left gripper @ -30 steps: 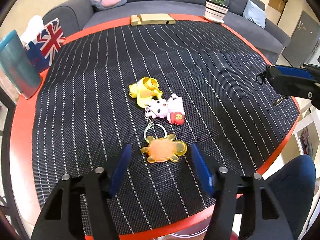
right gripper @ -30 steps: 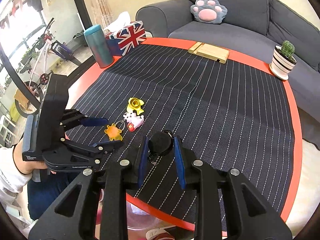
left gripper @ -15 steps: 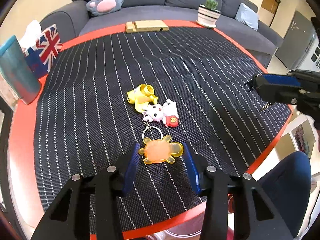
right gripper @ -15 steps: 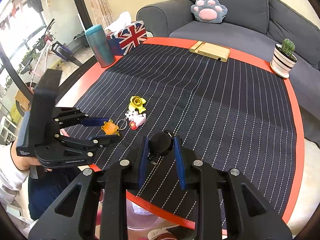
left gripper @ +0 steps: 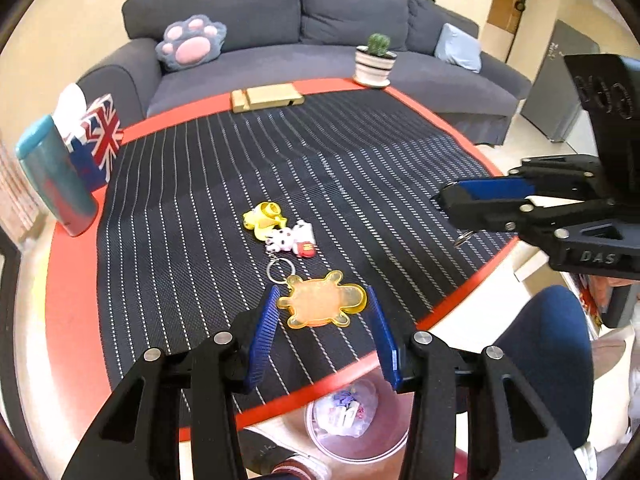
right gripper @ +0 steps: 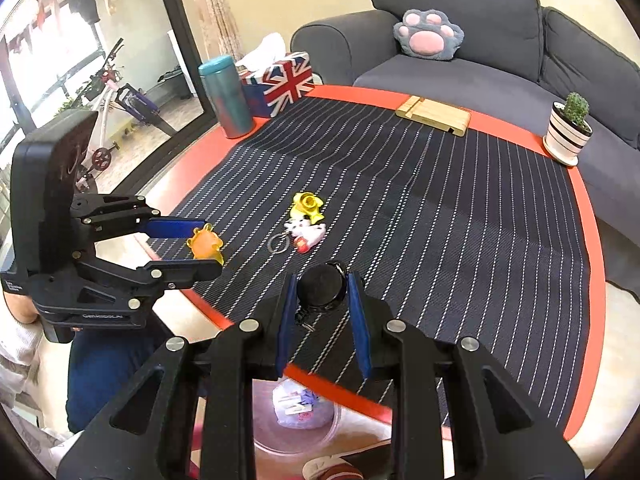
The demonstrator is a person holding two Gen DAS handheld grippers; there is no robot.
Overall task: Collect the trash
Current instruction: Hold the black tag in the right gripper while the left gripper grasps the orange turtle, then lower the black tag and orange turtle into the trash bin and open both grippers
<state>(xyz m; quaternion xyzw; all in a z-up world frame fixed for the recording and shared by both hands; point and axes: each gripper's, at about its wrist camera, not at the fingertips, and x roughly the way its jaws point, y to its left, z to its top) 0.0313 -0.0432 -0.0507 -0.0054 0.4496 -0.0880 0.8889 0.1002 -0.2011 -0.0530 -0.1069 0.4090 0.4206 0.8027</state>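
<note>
While the orange turtle keychain (left gripper: 322,305) is pinched in the left hand-held gripper (left gripper: 323,312), it probably just needs to be carried over the bin (left gripper: 352,420) below and dropped.

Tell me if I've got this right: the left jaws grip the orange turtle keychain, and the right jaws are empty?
Not quite. The right gripper is not empty: its jaws hold a round black disc, as the right wrist view shows. The left gripper does grip the orange turtle keychain.

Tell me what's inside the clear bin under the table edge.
The clear bin holds crumpled wrappers, white, purple and pink. The table's red rim and the tool arms cover part of it; its bottom isn't visible.
</note>
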